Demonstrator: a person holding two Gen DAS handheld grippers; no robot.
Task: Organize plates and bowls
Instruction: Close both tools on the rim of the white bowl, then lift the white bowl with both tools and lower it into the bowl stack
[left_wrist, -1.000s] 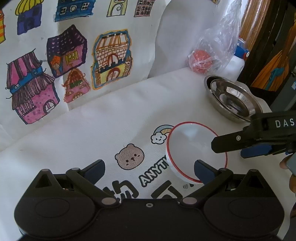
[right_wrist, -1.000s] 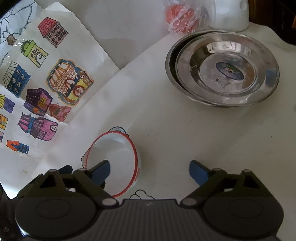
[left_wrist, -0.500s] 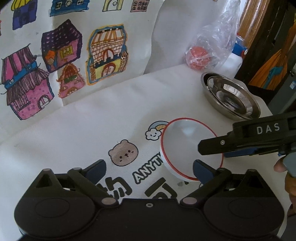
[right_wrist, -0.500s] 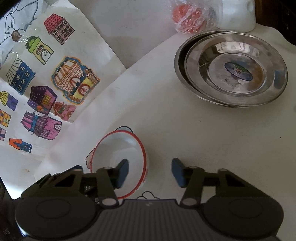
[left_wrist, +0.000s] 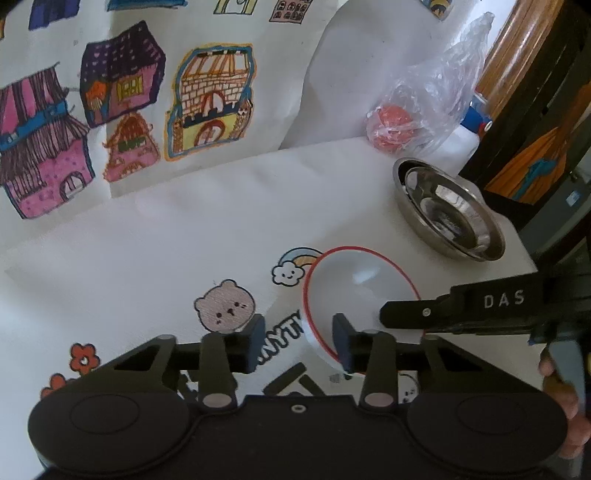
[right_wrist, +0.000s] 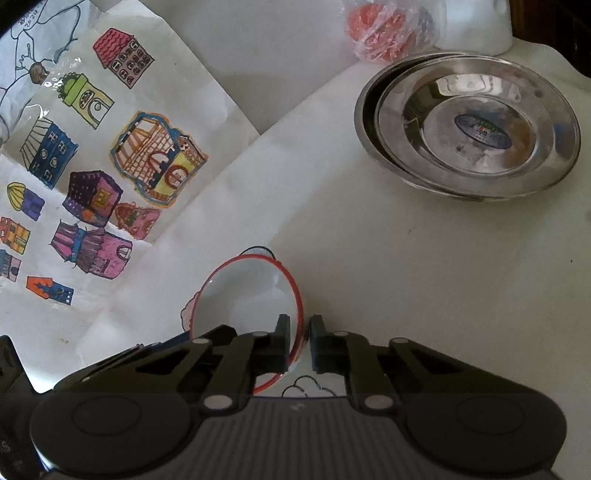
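You have the two shiny steel plates (right_wrist: 476, 136) already nested at the far corner, while your right gripper (right_wrist: 298, 341) pinches the rim of the red-edged white bowl (right_wrist: 247, 295) on the cloth and your left gripper (left_wrist: 299, 341), closing, straddles its near rim, unstacked.

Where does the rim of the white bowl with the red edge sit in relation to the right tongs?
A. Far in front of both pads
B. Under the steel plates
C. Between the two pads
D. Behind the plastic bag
C: in the right wrist view the red-edged bowl has its rim pinched between the closed pads of the right tongs.
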